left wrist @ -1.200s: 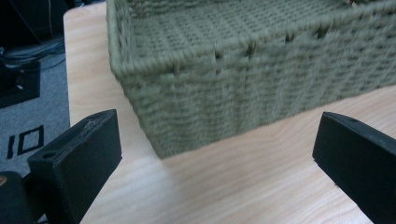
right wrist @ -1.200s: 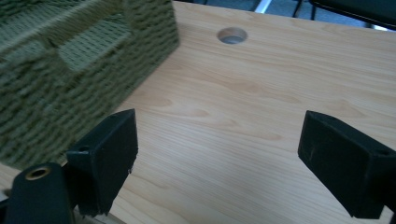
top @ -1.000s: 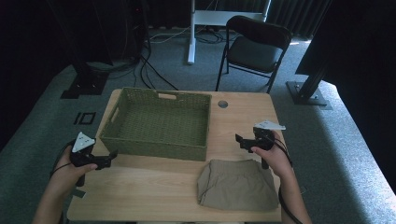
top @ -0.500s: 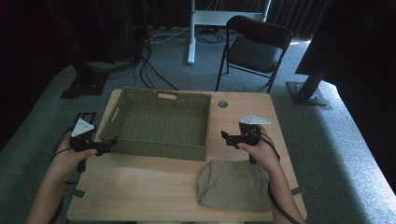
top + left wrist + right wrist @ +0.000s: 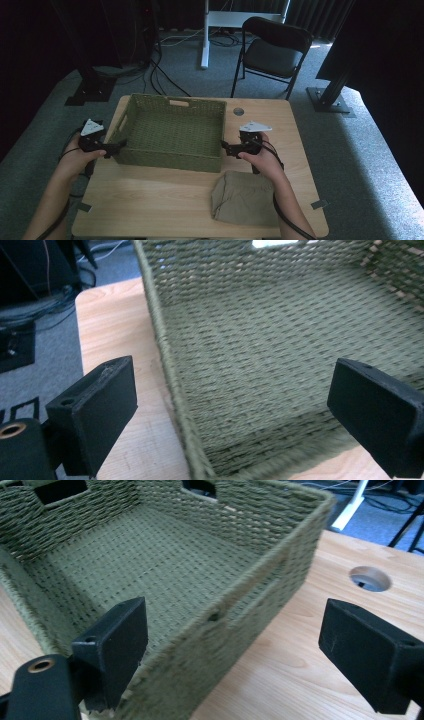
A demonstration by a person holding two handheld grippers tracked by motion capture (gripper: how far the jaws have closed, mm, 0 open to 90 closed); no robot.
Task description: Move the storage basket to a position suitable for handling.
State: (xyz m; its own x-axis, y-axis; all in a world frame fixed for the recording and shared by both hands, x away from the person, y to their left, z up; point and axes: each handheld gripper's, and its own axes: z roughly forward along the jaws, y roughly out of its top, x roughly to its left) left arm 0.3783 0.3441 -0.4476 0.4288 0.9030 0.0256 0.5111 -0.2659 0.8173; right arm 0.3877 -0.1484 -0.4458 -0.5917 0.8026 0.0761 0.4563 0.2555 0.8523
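Observation:
An empty green woven basket (image 5: 165, 159) stands on the far half of the wooden table (image 5: 150, 200). My left gripper (image 5: 118, 145) is open at the basket's left wall; in the left gripper view (image 5: 232, 415) its jaws straddle that wall (image 5: 165, 340), one outside and one inside. At the right wall my right gripper (image 5: 226, 147) is also open. In the right gripper view (image 5: 240, 647) its jaws straddle that wall (image 5: 260, 580) near the corner. A folded khaki cloth (image 5: 245, 197) lies at the front right of the table, beneath the right forearm.
A round cable hole (image 5: 238, 111) sits in the table just right of the basket. A black folding chair (image 5: 272, 50) and a white desk leg (image 5: 205, 35) stand beyond the table. Cables run across the grey carpet at the far left.
Both grippers have moved inward to the basket's side walls. The left one went forward and right, the right one went left and now straddles the wall.

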